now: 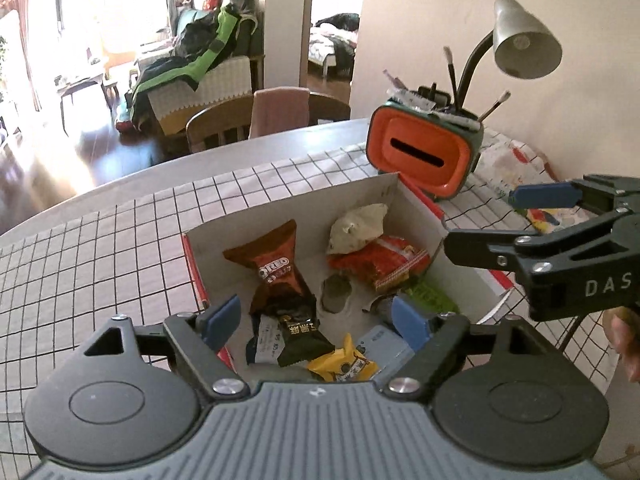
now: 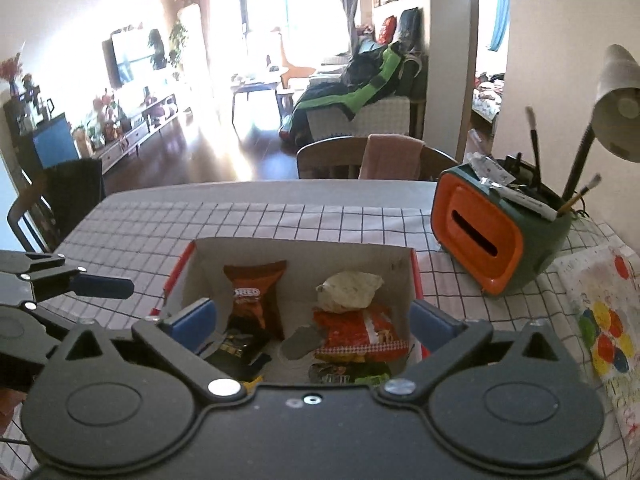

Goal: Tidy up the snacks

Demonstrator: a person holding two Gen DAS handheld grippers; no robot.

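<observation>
We see an open cardboard box [image 1: 416,216] with white inner walls and red outer edges on the tabletop [image 1: 100,264], which is covered by a white cloth with a black grid. The snacks lie loose inside the box. A brown Oreo pack [image 1: 276,264] sits toward the left of the box, with a black wrapper [image 1: 288,336] just below it. A pale crumpled packet [image 1: 356,228] rests against the far wall, touching the red-orange snack bag [image 1: 380,260] beneath it. A yellow packet [image 1: 344,362] and a light blue pack [image 1: 380,344] lie at the near edge, and a green wrapper [image 1: 430,298] shows by the right wall.

The left claw [image 1: 316,322] hangs over the near end of the box, blue pads spread apart, nothing between them. The right claw [image 2: 316,316] is also over the box, spread wide and empty; in the left wrist view it comes in from the right edge.

Past the box's right far corner stands an orange-and-green organizer [image 2: 492,244] holding brushes and pens, apart from the box. A desk lamp [image 1: 524,40] rises behind it. A colourful printed sheet [image 2: 600,328] lies on the cloth to the right.
</observation>
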